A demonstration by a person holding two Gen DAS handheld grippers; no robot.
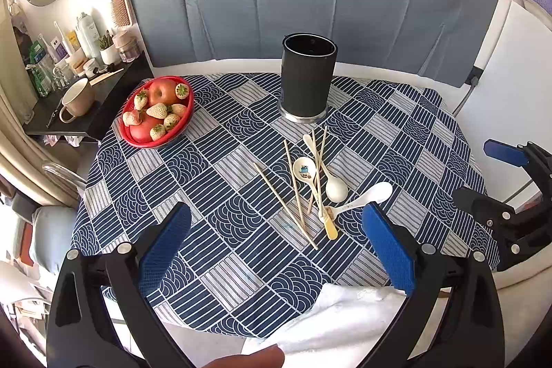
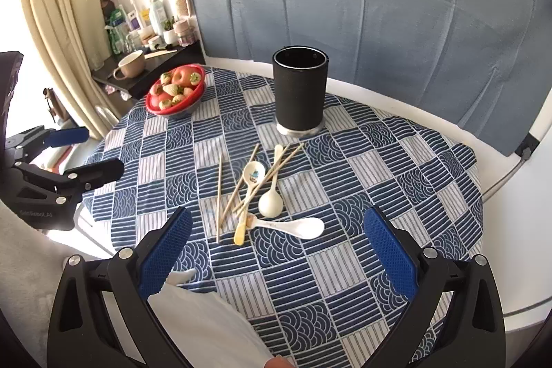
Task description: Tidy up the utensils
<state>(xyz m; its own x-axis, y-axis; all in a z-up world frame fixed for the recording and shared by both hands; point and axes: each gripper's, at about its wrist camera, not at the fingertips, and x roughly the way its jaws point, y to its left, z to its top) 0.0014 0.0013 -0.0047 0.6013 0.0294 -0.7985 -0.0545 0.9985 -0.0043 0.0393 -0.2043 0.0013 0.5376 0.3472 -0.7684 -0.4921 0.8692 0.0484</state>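
A tall black utensil holder [image 1: 308, 76] [image 2: 299, 92] stands upright at the back of the table. In front of it lies a loose pile: several wooden chopsticks [image 1: 286, 205] [image 2: 218, 195], a patterned spoon [image 1: 305, 171] [image 2: 254, 173], a white spoon [image 1: 336, 189] [image 2: 271, 203] and a white soup spoon [image 1: 371, 194] [image 2: 296, 226]. My left gripper [image 1: 276, 244] is open and empty, above the near table edge short of the pile. My right gripper [image 2: 276, 244] is open and empty too; it also shows at the right of the left wrist view [image 1: 483, 175].
A red bowl of apples and strawberries [image 1: 157, 111] [image 2: 176, 89] sits at the table's back left. A white cloth [image 1: 341, 319] [image 2: 203, 319] lies over the near edge. A dark shelf with a mug [image 1: 76, 99] and bottles stands left of the table. A blue-grey backdrop hangs behind.
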